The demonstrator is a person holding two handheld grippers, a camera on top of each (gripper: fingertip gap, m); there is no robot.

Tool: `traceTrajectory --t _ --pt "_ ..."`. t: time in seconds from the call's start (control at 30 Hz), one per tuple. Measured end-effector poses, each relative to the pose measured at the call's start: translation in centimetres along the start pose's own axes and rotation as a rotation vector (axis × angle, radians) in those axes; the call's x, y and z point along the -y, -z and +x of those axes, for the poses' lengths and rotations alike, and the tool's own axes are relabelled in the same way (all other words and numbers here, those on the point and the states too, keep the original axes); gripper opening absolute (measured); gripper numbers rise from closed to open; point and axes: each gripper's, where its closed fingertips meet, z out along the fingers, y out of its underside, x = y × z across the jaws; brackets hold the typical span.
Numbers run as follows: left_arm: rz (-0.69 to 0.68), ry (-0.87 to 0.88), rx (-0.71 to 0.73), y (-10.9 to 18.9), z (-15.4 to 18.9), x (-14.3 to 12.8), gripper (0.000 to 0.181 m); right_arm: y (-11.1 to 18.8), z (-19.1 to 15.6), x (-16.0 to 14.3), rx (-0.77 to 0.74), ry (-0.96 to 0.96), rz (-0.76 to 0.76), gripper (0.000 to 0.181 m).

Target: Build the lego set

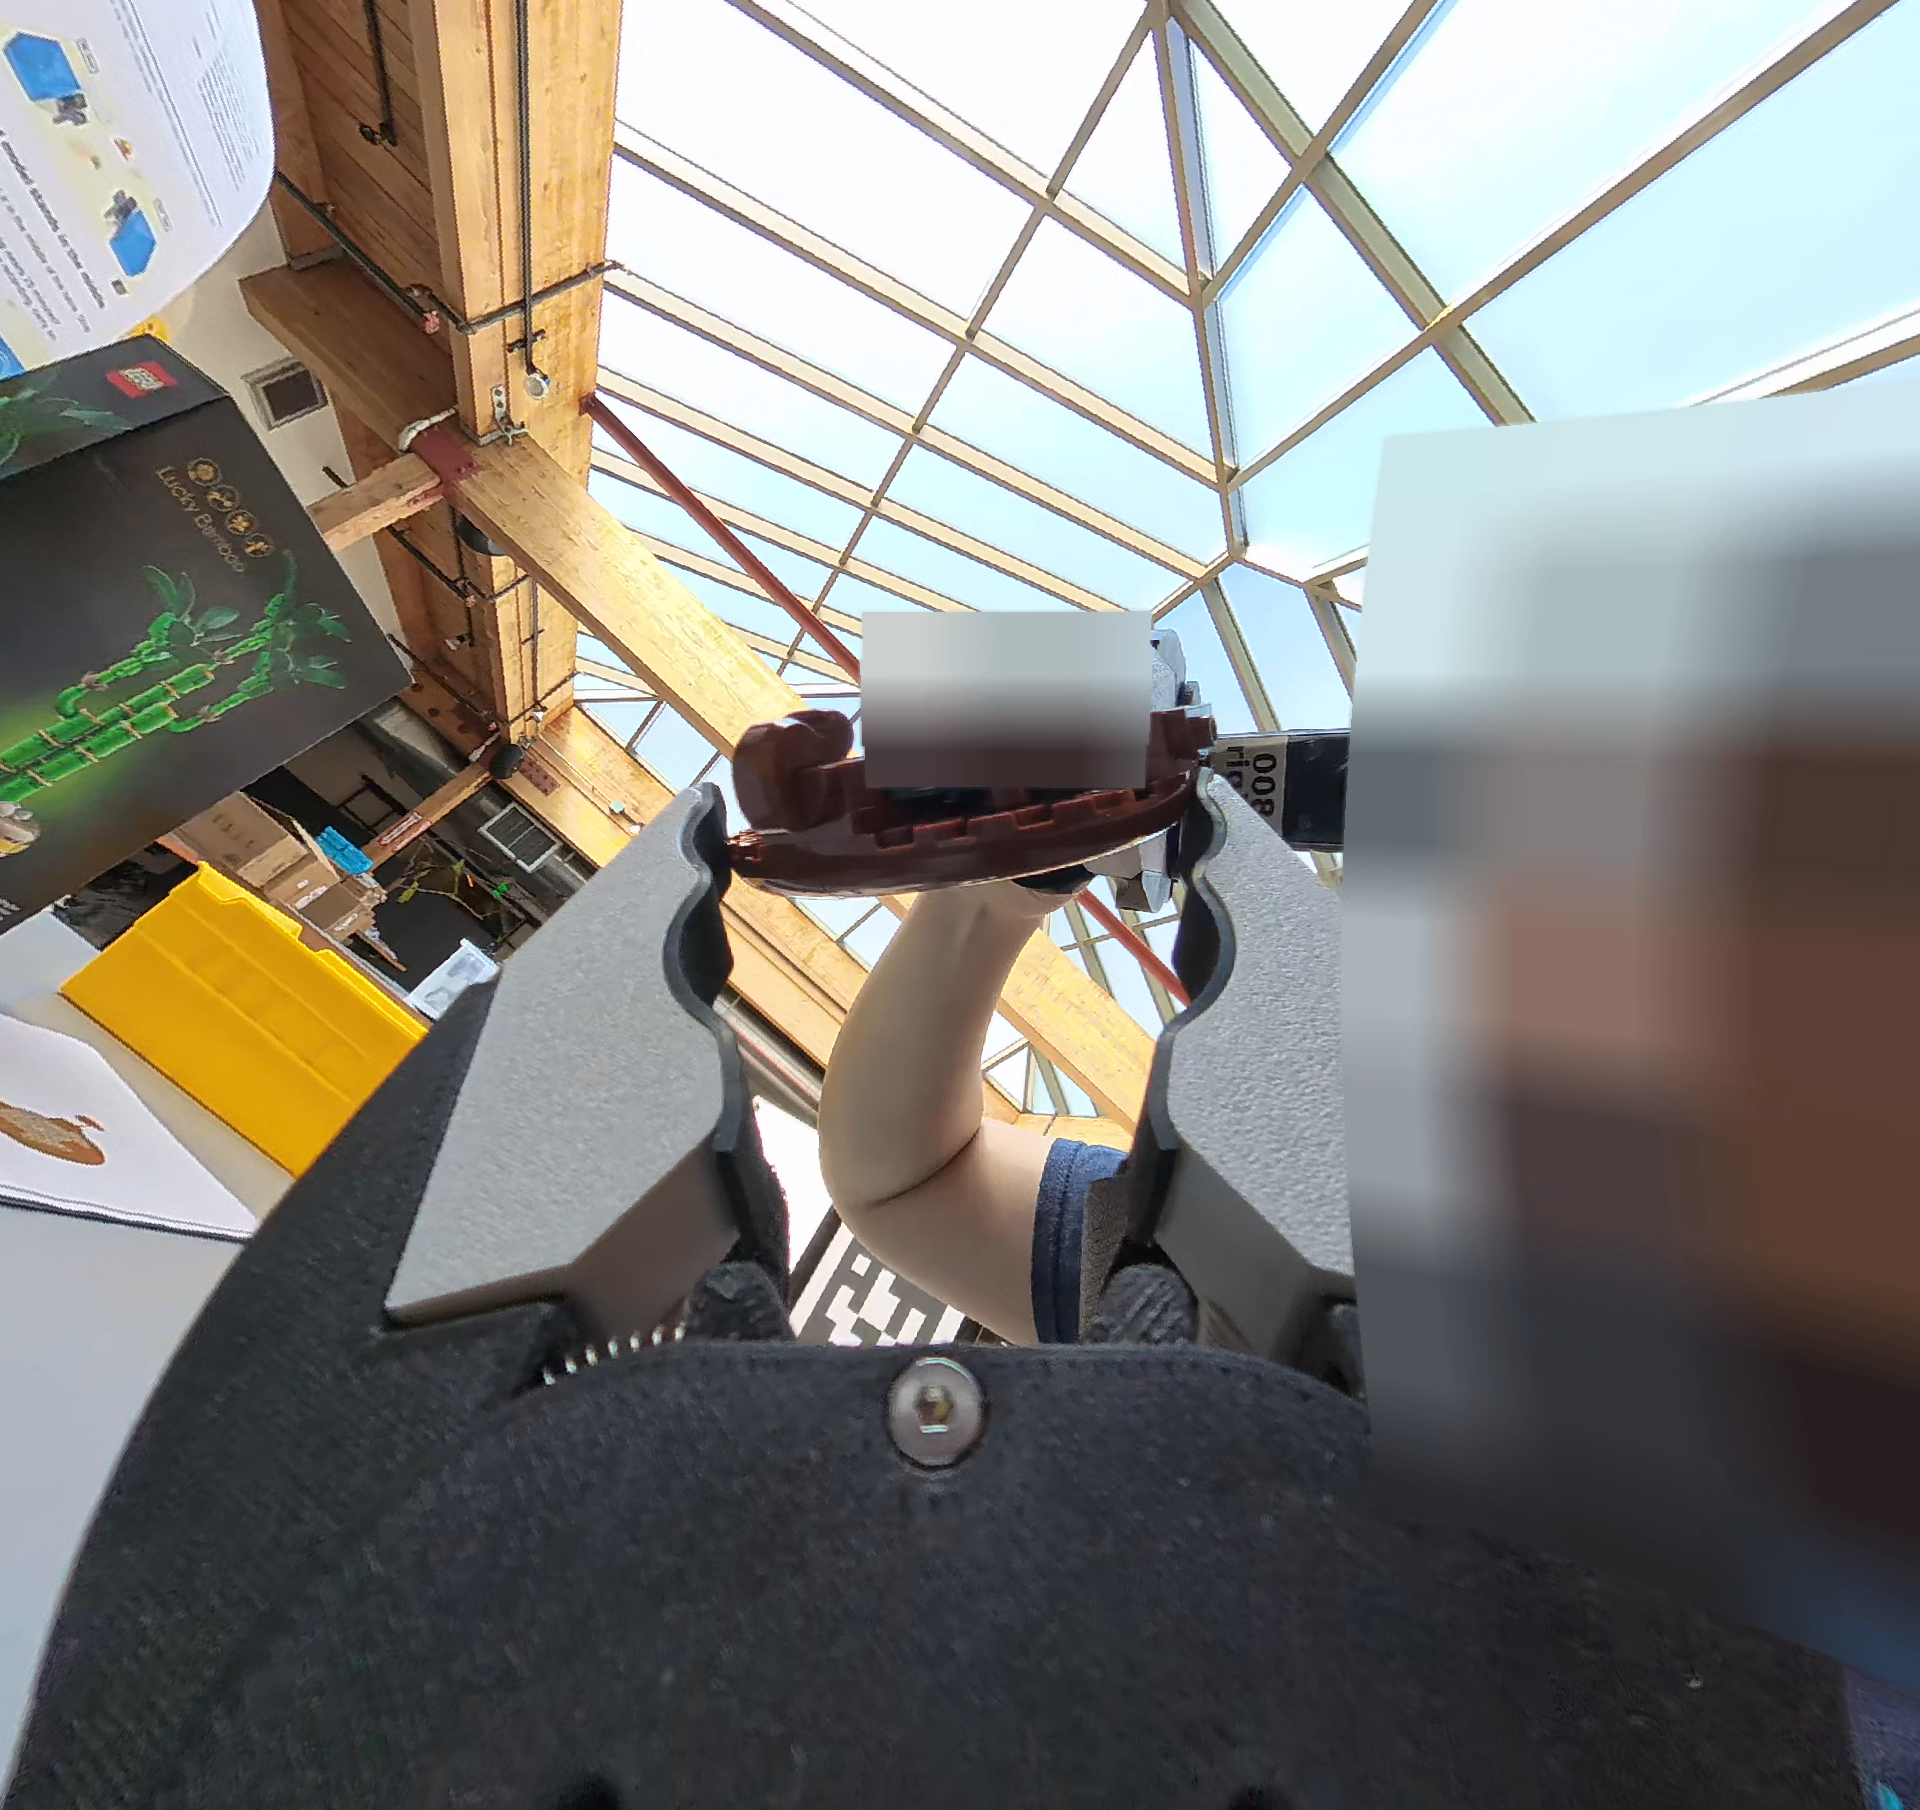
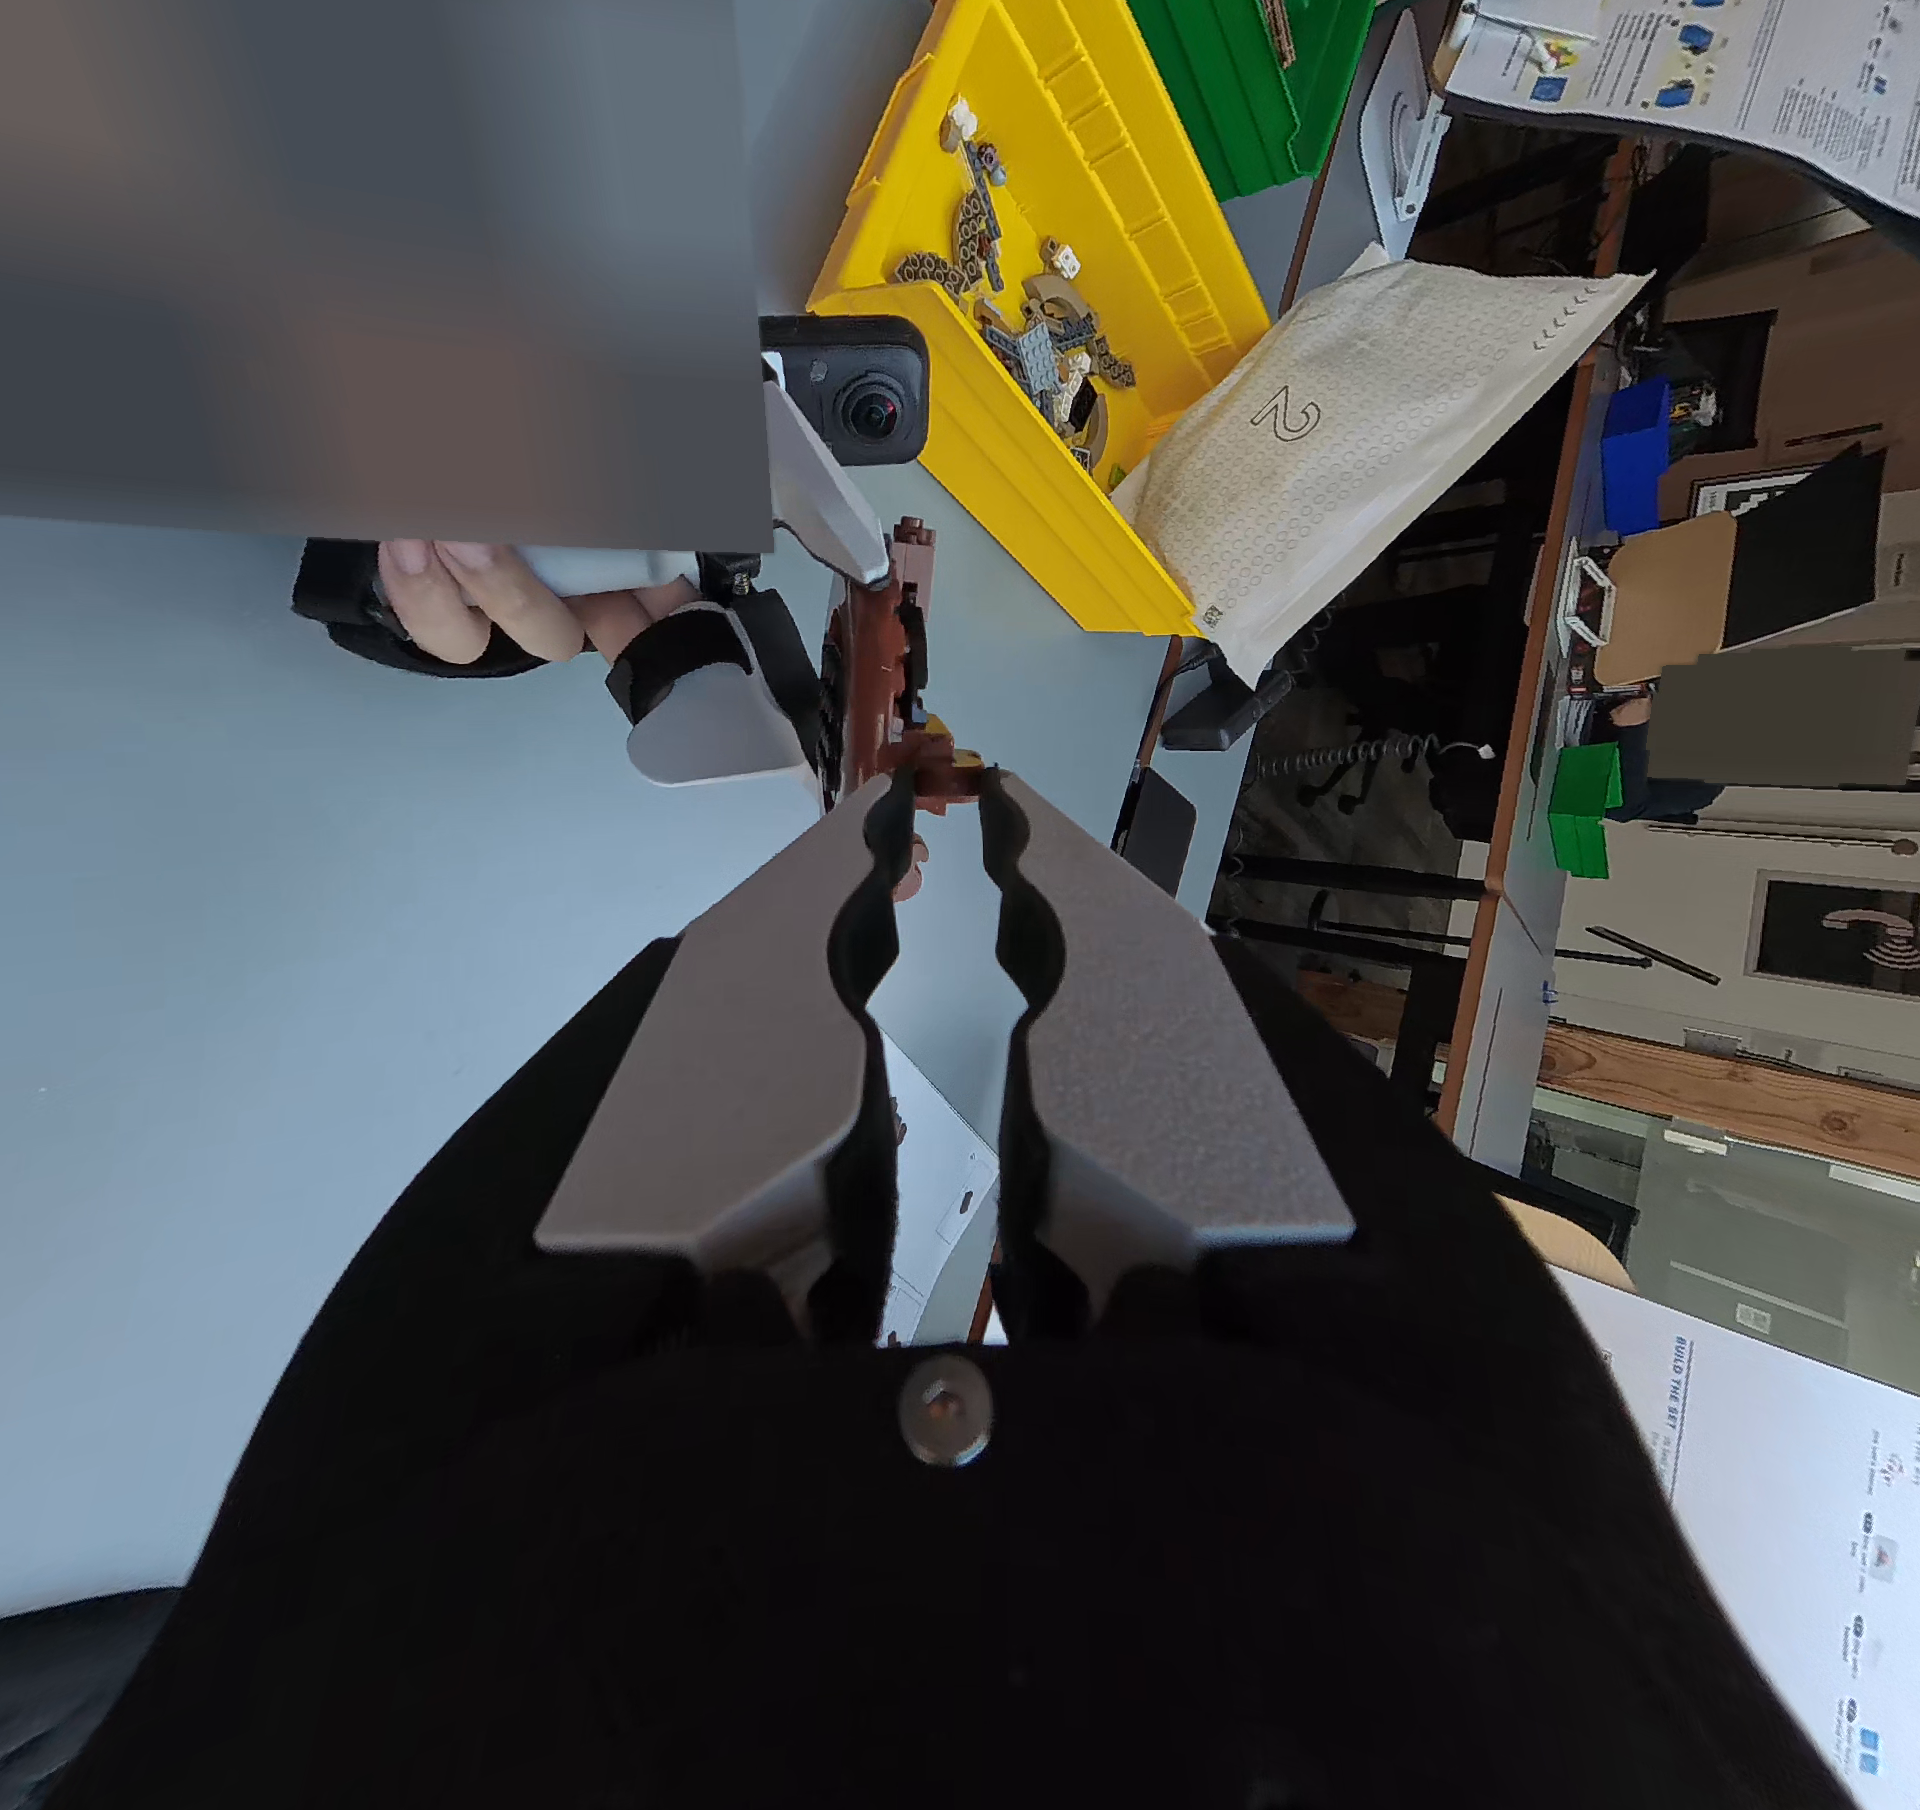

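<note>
Left claw [image 1: 961, 830] clamped across the reddish-brown base assembly [image 1: 935, 825], held aloft. Right claw [image 2: 948, 786], at its 12 o'clock, pinches a small brown piece [image 2: 948, 781] against that assembly. Many loose pieces remain in the yellow bin [image 2: 1101, 150]: build judged early.

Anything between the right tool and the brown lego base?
Nothing visible. The right tool is already closed on a small brown piece at the edge of the brown lego base, which the left tool holds.

Left gripper [image 1: 961, 825] tilted upward, fingers spread wide and pinching from both sides; right gripper [image 2: 948, 786] nearly closed at its tips, bare forearm [image 1: 914, 1064] raised, elbow bent
</note>
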Motion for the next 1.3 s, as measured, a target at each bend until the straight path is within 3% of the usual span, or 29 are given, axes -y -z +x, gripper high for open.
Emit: traceTrajectory --t 0.77,0.87,0.97,1.07,1.2,1.3 --pt "-0.003 -0.025 0.029 0.2 -0.3 0.0 0.086 -0.2 -0.2 -0.4 -0.121 0.017 0.044 0.013" --pt "-0.013 -0.124 0.051 0.0 0.2 0.1 0.086 0.2 0.1 -0.1 -0.142 -0.022 0.100 0.015" --pt "-0.042 -0.251 0.087 -0.2 0.7 -0.3 0.086 1.1 0.4 -0.2 -0.140 -0.122 0.173 0.028" --pt "-0.070 -0.349 0.108 -0.3 1.1 -0.8 0.085 1.9 -0.8 -0.3 -0.030 -0.256 0.297 0.029" --pt "-0.107 -0.359 0.090 -0.6 1.4 -1.7 0.085 3.4 -2.4 -0.3 0.106 -0.393 0.492 0.029" --pt "-0.144 -0.344 0.085 -0.7 1.3 -2.4 0.085 4.3 -3.5 -0.6 0.161 -0.339 0.532 0.033"
